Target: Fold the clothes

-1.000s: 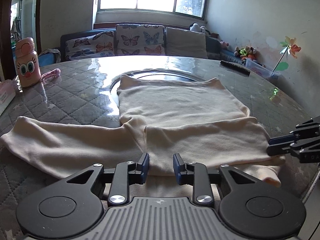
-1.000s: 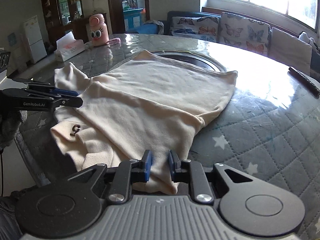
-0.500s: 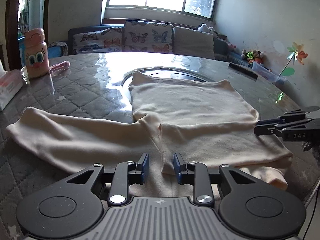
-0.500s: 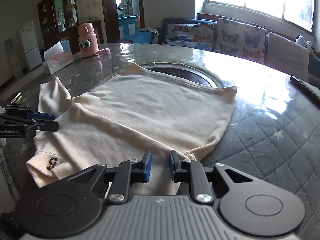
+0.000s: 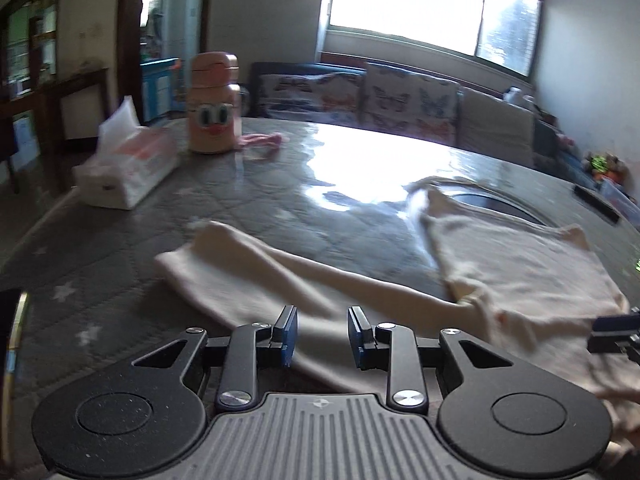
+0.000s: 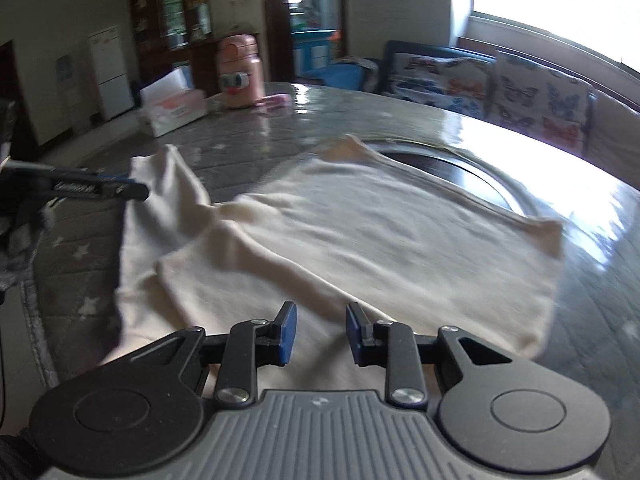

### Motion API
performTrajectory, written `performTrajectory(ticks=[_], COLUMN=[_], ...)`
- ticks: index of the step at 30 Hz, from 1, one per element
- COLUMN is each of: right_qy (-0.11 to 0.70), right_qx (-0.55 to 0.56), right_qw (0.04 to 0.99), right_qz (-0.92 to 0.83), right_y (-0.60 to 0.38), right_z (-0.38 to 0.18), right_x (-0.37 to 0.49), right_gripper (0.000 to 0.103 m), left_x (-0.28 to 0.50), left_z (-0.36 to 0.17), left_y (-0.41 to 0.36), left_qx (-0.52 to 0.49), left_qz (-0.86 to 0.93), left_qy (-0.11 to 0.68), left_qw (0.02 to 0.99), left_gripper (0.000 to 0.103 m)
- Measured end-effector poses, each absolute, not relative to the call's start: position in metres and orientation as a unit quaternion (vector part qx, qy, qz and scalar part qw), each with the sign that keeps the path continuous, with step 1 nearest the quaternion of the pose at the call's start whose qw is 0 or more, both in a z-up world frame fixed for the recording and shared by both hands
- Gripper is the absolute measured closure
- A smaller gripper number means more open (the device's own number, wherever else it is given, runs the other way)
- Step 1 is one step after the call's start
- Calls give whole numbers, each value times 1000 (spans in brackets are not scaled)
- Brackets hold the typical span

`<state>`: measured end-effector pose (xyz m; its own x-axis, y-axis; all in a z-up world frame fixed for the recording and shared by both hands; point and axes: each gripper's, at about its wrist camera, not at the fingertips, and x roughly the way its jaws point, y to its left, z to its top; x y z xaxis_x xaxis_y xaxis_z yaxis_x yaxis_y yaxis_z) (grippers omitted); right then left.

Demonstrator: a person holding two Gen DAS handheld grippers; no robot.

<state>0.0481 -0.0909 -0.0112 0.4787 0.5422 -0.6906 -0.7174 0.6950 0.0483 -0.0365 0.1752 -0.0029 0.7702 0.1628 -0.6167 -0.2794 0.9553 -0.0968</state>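
A cream long-sleeved top (image 5: 520, 264) lies flat on the round quilted table (image 5: 280, 208). Its left sleeve (image 5: 260, 268) stretches out toward the table's left side. My left gripper (image 5: 322, 332) hovers over that sleeve's near edge, jaws apart, pads pressing on nothing. In the right wrist view the top (image 6: 400, 248) fills the middle, with the sleeve (image 6: 160, 200) running left. My right gripper (image 6: 321, 330) is above the top's near edge. Its jaws are opening, with cloth showing below the gap but not pinched. The left gripper (image 6: 96, 190) appears at that view's left edge, beside the sleeve end.
A pink cartoon bottle (image 5: 212, 116) and a tissue box (image 5: 128, 168) stand at the table's far left. A dark round inset (image 5: 492, 204) lies under the top's far edge. A black remote (image 5: 596, 204) rests far right. A sofa with butterfly cushions (image 5: 400, 100) is behind.
The left gripper has swung left, from the top's middle to over the outstretched sleeve. The right gripper has shifted left along the near edge and its jaws have widened.
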Motion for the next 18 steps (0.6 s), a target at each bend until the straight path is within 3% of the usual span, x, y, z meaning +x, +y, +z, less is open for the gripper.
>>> performTrajectory(ticks=[8,18], right_qy=[335,329], right_qx=[-158,-166], right_qw=[832,827], right_qz=[413,424], right_y=[-39,-28], right_z=[-16,-15], right_x=[48,45], right_gripper=[77,77], left_x=[-37,-16], left_z=[-4,-10], left_y=[218,238], left_qx=[-122,-136], left_qz=[199,226], left_qy=[310,317], left_qw=[921,911], left_gripper=[65,67])
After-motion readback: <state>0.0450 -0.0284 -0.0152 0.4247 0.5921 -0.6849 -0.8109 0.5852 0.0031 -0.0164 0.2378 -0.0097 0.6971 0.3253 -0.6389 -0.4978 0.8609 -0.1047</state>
